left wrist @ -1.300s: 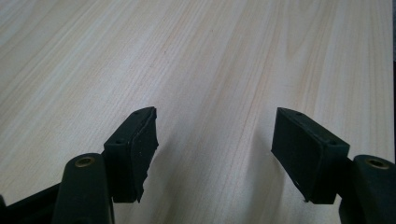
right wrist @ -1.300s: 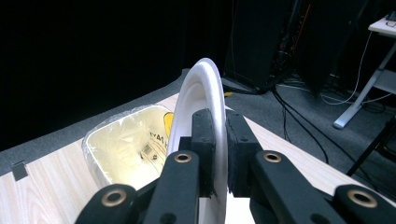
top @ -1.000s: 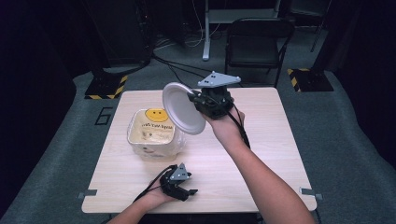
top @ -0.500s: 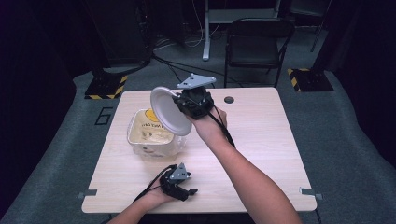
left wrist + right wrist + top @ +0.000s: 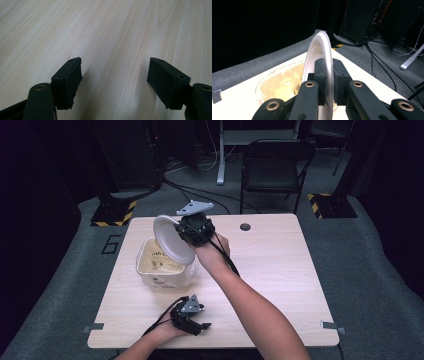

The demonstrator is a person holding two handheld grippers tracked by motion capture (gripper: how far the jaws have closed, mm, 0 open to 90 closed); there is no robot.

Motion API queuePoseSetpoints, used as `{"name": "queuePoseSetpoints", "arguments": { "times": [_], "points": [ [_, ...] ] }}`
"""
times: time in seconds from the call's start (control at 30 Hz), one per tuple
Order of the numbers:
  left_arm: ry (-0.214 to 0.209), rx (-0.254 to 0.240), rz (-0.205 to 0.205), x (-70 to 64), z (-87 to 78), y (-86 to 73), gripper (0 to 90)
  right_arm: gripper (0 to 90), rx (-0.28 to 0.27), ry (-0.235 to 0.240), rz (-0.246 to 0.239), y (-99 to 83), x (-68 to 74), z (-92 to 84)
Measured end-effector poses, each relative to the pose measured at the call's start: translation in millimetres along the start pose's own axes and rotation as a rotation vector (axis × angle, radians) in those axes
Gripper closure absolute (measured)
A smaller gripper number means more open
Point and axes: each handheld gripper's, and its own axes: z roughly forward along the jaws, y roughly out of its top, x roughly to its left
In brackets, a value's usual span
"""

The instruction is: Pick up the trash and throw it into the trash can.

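Right gripper view shows fingers clamped on the plate rim — left fingers gape over bare table.

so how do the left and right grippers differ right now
The right gripper is shut on the white plate; the left gripper is open and holds nothing. The right gripper is raised over the clear plastic container, carrying the plate nearly on edge; the left gripper sits low at the wooden table, near its front edge. Both are black and each is held in a hand.
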Motion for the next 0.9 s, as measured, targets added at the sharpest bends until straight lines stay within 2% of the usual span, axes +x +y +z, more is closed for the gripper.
{"name": "queuePoseSetpoints", "arguments": {
  "times": [0.2,0.9],
  "points": [
    [0.004,-0.006,0.002,0.1,0.2,-0.5,26.6,83.4,0.000,0.017,0.004,-3.4,0.9,15.1],
    [0.002,-0.016,-0.004,-0.4,-0.2,-2.0,26.6,83.6,0.043,0.005,0.004,-14.4,14.3,52.9]
  ]
}}
